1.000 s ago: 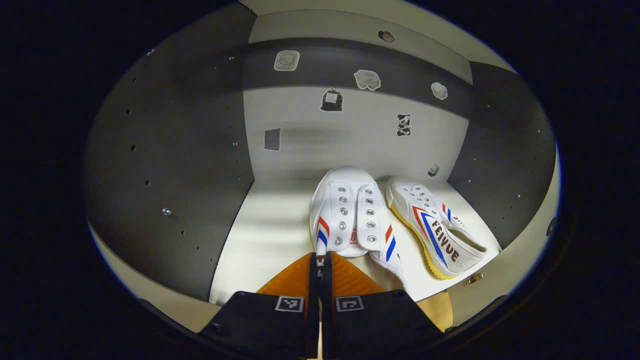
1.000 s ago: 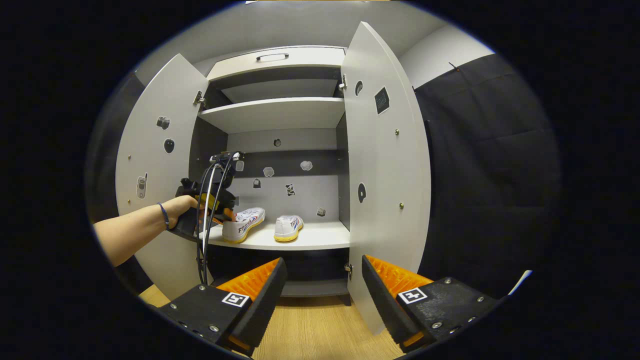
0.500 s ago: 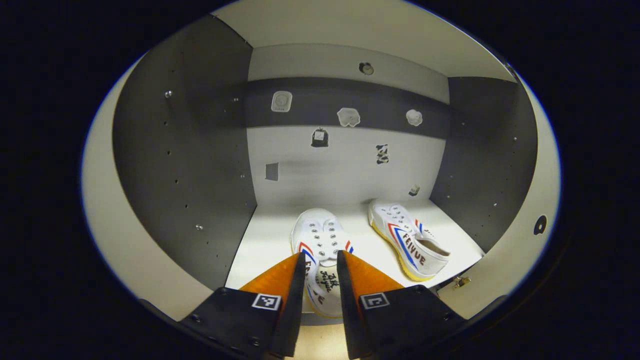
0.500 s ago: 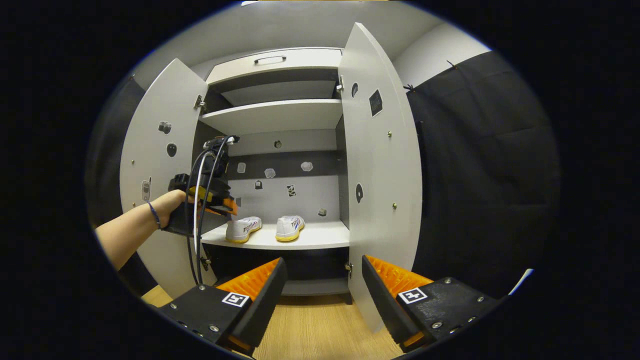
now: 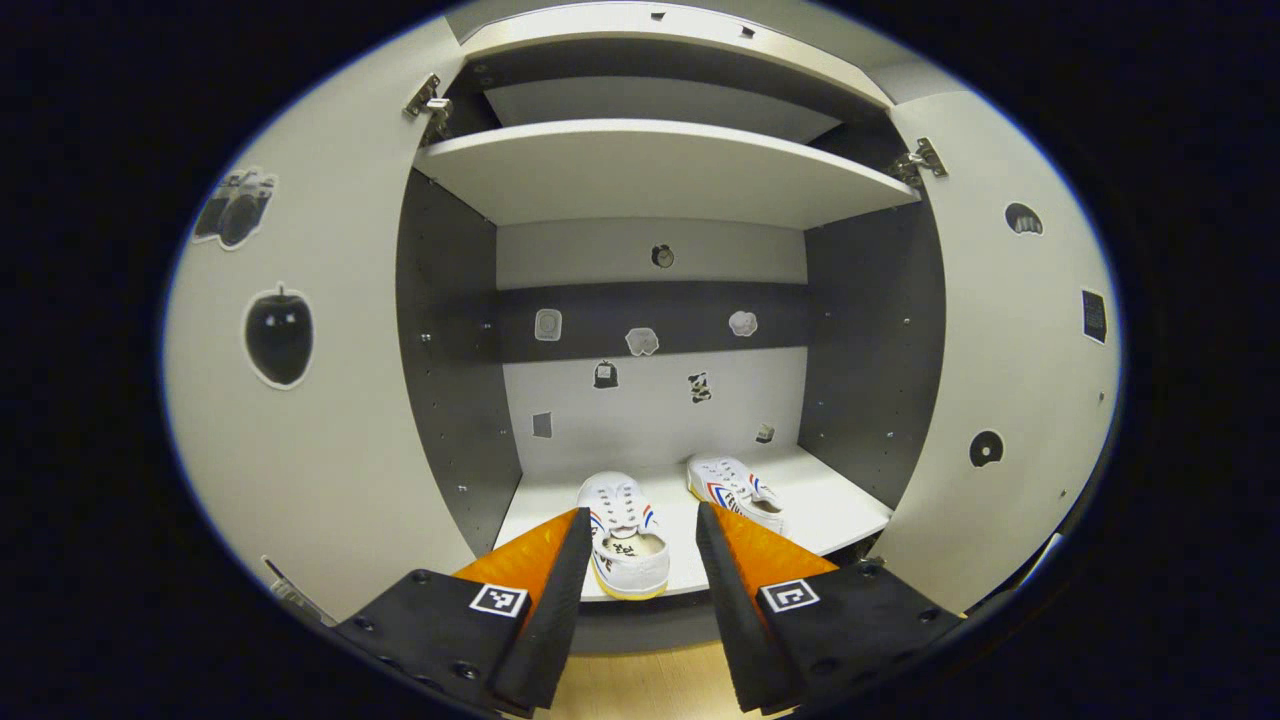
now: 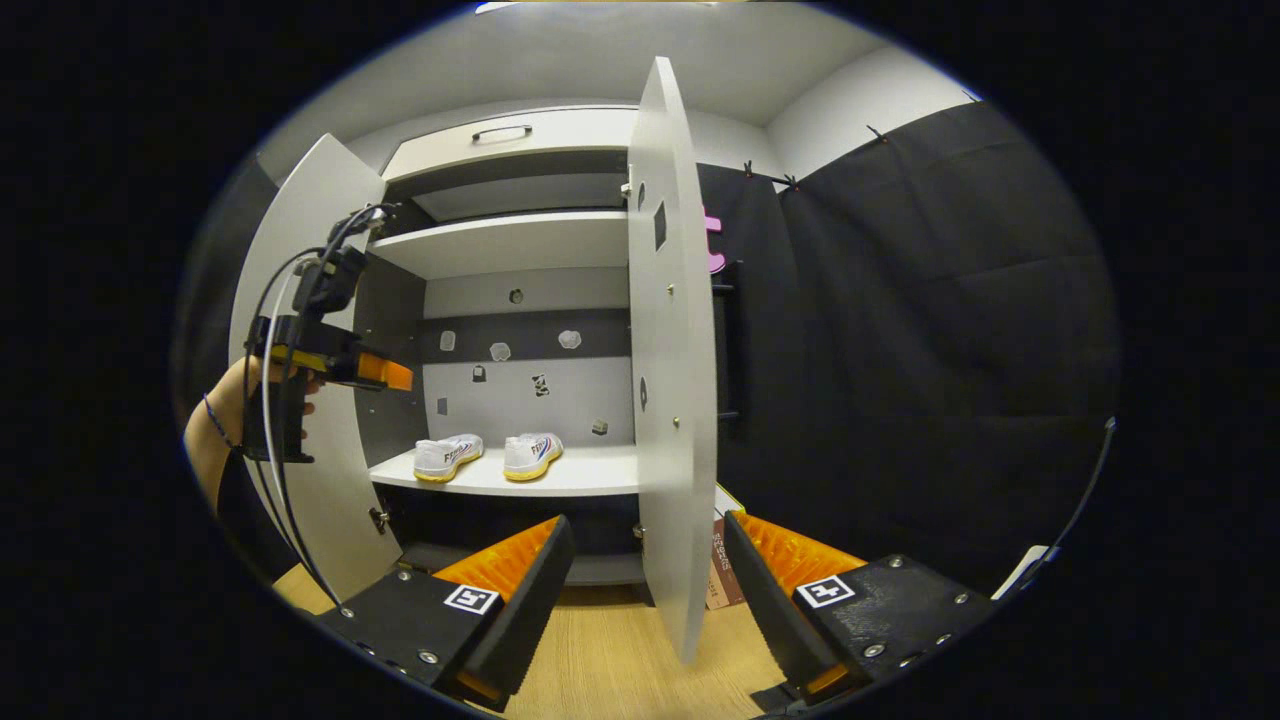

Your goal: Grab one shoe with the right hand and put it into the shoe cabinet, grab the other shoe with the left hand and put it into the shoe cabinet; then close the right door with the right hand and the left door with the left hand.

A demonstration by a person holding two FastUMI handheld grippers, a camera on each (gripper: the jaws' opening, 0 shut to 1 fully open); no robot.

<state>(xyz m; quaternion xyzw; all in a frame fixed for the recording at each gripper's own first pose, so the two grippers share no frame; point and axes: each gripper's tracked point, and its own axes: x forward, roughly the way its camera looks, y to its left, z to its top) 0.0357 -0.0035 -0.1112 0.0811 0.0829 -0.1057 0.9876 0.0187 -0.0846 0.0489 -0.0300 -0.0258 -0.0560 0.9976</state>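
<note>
Shoes side by side on the cabinet shelf (image 5: 830, 515): one shoe (image 5: 628, 548) at the front edge, the other shoe (image 5: 738, 490) nearer the right wall. Left gripper (image 5: 632, 580) hangs before the shelf, fingers apart, empty. Right gripper (image 6: 648, 585) fingers apart too, flanking the right door (image 6: 668, 400); left door (image 5: 300, 400) open.

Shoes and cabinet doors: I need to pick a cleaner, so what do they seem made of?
Shoes: probably white canvas uppers with metal eyelets, on yellowish rubber-like soles. Doors: likely laminated board, smooth matt pale grey, flat with thin square edges and metal hinges.
</note>
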